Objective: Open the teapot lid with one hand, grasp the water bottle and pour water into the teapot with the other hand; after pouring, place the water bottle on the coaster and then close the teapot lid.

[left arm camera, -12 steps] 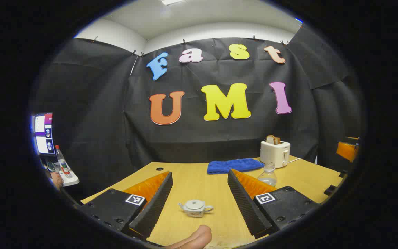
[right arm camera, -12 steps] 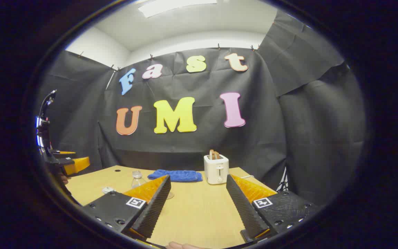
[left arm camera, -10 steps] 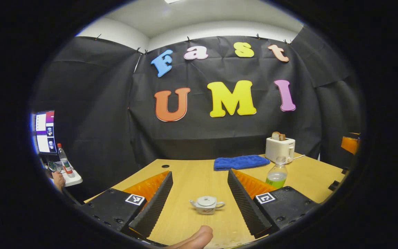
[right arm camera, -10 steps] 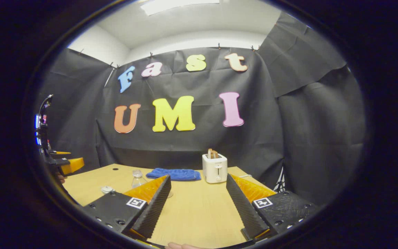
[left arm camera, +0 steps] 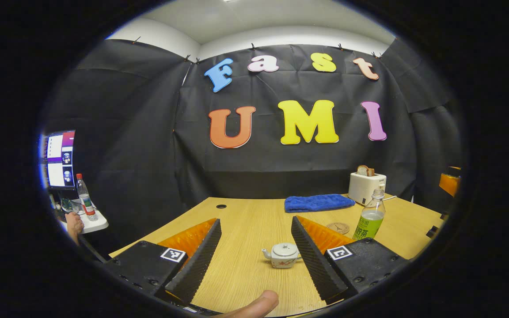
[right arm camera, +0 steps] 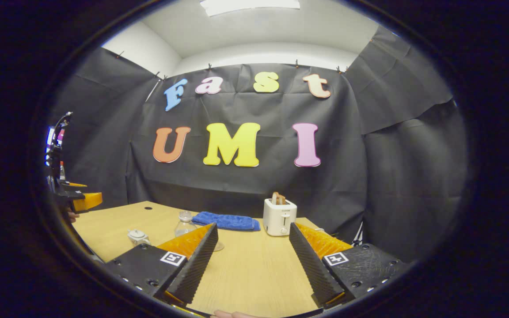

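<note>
on the wooden table (left arm camera: 245, 221) the teapot (left arm camera: 282, 255) sits lid on, between the left gripper (left arm camera: 254, 254)'s wide-apart fingers. the bottle (left arm camera: 370, 218) stands beside the coaster (left arm camera: 338, 228). the right gripper (right arm camera: 252, 260) gapes wide, holding nothing.

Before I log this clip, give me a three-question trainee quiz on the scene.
1. True or false: the teapot has its lid on.
2. What lies nearest the water bottle? A) coaster B) blue towel C) teapot
3. Fill in: the left tool and right tool both stand ____, holding nothing.

Key: 1 true; 2 A; 3 open.
</note>
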{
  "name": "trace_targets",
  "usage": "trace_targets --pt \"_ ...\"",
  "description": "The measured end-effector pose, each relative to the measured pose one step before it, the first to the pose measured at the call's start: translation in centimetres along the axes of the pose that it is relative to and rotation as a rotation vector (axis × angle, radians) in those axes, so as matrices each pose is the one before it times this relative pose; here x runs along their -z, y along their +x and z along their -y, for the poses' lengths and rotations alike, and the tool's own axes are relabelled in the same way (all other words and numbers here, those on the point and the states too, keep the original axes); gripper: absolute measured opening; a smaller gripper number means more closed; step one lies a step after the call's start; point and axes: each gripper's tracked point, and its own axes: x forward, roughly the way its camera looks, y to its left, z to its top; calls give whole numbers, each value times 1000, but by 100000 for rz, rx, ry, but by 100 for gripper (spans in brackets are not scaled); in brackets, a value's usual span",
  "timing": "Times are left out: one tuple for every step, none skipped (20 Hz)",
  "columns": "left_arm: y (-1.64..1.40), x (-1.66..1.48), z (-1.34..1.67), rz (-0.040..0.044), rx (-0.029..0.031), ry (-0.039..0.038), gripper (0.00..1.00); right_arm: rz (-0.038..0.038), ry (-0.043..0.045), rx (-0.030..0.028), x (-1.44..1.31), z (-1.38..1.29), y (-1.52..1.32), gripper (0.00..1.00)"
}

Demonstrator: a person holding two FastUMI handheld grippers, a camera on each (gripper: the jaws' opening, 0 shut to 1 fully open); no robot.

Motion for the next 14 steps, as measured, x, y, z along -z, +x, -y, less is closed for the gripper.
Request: trace_targets --pt "17 158 20 -361 50 7 100 -428 -400 96 290 49 0 97" --pt "-25 267 30 -414 37 33 100 -397 32 -253 140 -64 20 97" --pt "-42 160 -22 -335 11 -29 100 -529 437 -418 300 -158 164 97" --pt "45 199 -129 -233 -48 -338 100 -798 453 -389 179 -93 -13 97" --pt "34 198 -25 -354 213 -353 100 -704 309 2 195 97 80 97" --pt "-4 120 35 -366 100 -287 100 -286 163 54 79 38 40 97" --pt "36 179 12 -406 236 -276 100 -186 5 44 159 -38 32 97" --pt "182 340 -37 -760 233 -363 100 -87 -217 68 67 3 51 97" --pt "176 329 -36 -819 163 -431 100 -117 -460 158 196 21 12 97" --pt "287 303 -141 -821 -83 -524 100 -262 -371 -6 176 -43 62 97" --pt "319 293 -76 -815 50 -497 100 -360 -145 -297 266 -115 73 97" --pt "189 365 -1 -467 165 -656 100 -461 -47 -418 243 -116 112 98" --pt "398 361 41 -549 339 -672 100 -392 -160 -479 394 -118 183 98" --pt "417 537 53 -787 588 -797 100 -457 -221 -349 359 -133 221 98"
